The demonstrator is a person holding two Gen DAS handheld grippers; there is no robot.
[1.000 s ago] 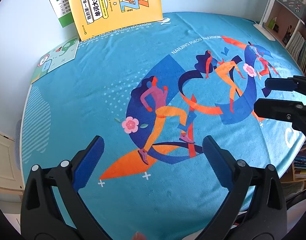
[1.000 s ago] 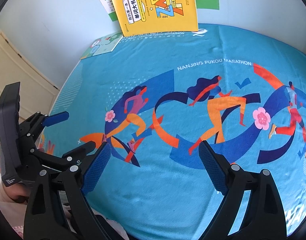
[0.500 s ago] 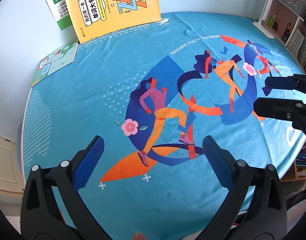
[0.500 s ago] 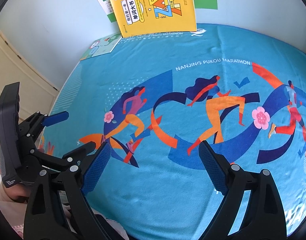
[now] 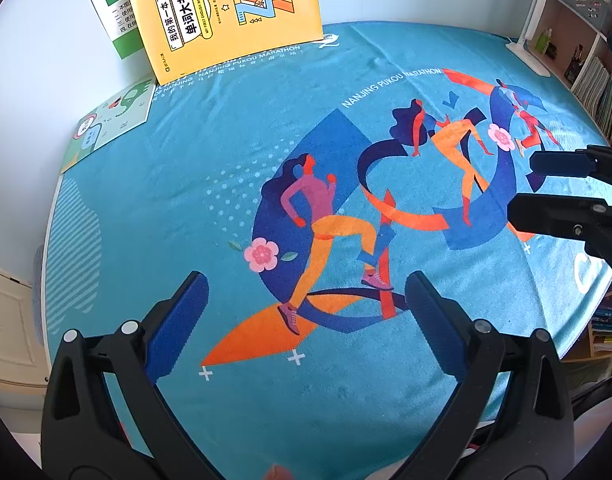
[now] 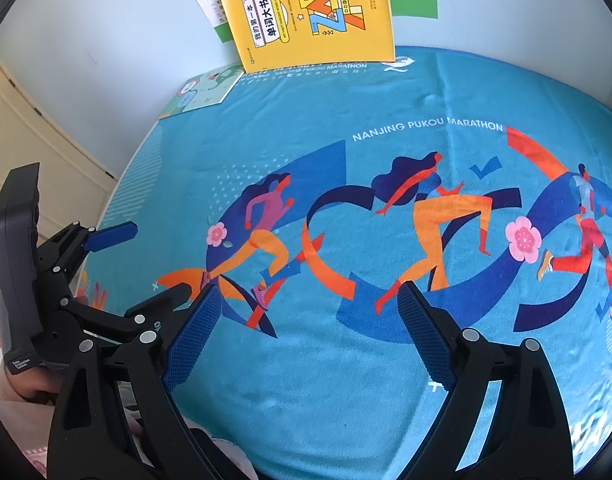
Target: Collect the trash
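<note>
No trash shows in either view. My left gripper (image 5: 306,304) is open and empty, held over the near edge of a table covered by a teal marathon-print cloth (image 5: 225,152). My right gripper (image 6: 306,312) is open and empty, over the cloth (image 6: 386,380) to the right of the left one. The right gripper shows at the right edge of the left wrist view (image 5: 546,188). The left gripper shows at the left edge of the right wrist view (image 6: 145,264).
A yellow book (image 5: 225,12) leans on the back wall in front of a green-and-white sheet (image 5: 113,12). A green booklet (image 5: 105,128) lies at the back left. A white lamp base (image 5: 530,56) and bookshelves (image 5: 594,80) stand at the right. A cream cabinet (image 6: 33,160) is left.
Both grippers have drifted very slightly; the scene is almost the same. Both stay open and empty.
</note>
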